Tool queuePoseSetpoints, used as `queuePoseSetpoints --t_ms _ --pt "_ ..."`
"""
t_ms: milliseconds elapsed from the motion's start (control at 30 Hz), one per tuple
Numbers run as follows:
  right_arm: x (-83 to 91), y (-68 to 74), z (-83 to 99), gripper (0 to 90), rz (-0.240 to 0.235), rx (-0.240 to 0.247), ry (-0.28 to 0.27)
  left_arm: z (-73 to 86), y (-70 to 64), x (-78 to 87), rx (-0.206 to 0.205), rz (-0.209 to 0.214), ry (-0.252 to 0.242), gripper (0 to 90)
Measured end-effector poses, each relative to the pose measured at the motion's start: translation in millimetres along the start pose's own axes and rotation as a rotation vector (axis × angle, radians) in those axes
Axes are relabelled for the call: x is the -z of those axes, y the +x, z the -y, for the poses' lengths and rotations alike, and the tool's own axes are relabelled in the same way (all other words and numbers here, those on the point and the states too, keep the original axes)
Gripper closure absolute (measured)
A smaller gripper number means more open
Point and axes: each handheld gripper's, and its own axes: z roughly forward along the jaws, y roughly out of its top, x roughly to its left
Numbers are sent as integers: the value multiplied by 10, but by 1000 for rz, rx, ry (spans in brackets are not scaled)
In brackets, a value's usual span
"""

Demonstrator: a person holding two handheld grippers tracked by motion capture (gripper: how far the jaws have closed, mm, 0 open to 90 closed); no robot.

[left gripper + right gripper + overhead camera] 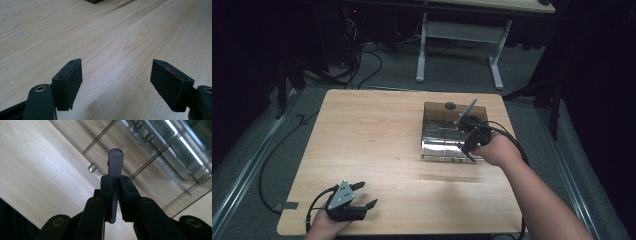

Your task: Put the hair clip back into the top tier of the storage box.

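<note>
A smoky see-through box [432, 107] with inner dividers sits on the right half of the wooden table [377, 135]. My right gripper [464, 124] hovers over the box, shut on a thin flat grey utensil handle [469, 110] that sticks up and away from it. In the right gripper view the jaws [115, 182] pinch the handle [115, 160] edge-on, with the box's dividers [155, 155] beneath. My left gripper [367, 194] rests near the table's front left edge. Its jaws [116, 75] stand wide open over bare wood with nothing between them.
A small dark round spot [450, 105] sits at the far side of the box. Beyond the table stand the white legs of another desk [422, 55], and cables [362, 60] lie on the grey floor. Dark curtains close both sides.
</note>
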Motion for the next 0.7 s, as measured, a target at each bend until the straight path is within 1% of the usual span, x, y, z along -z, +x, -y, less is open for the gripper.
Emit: queuePoseSetpoints --t_ms 33,67,133,167,233,267,300,367,433,500,533,567,633,700 --pt "-4 -3 -20 828 2 -3 -2 -2 0 -2 -2 3 4 261" --pt "-15 -11 -48 827 4 6 -9 -2 -2 -3 -2 4 5 261" --pt "-31 -17 -94 827 11 -5 -11 -1 -1 -1 -2 0 3 261" --pt "-47 -35 -118 827 7 15 -16 1 0 0 -1 0 0 261" --pt "-56 -13 -156 827 16 4 -16 1 -2 1 -1 2 0 261" --pt "-58 -18 -180 827 16 17 -23 -1 -1 2 -3 5 4 261" --pt "-66 -19 -194 827 14 13 -32 -1 -2 -2 -3 4 3 262" --pt "-101 -19 -235 827 15 10 -30 -2 -2 2 -4 5 8 261" --pt "-142 -33 -268 827 15 24 -29 -1 -5 3 -5 2 6 262" --pt "-188 -35 -298 827 18 28 -27 -2 -2 4 -4 5 8 261" --pt "-209 -31 -309 827 19 21 -21 -2 -1 3 -3 6 6 261" --pt "-236 -51 -313 827 16 45 -21 -1 -1 3 -3 7 5 261" --pt "-266 -58 -316 827 17 27 -15 -1 -1 4 -4 10 4 261" --pt "-293 -70 -316 827 14 25 -19 -1 0 4 -5 13 5 261"
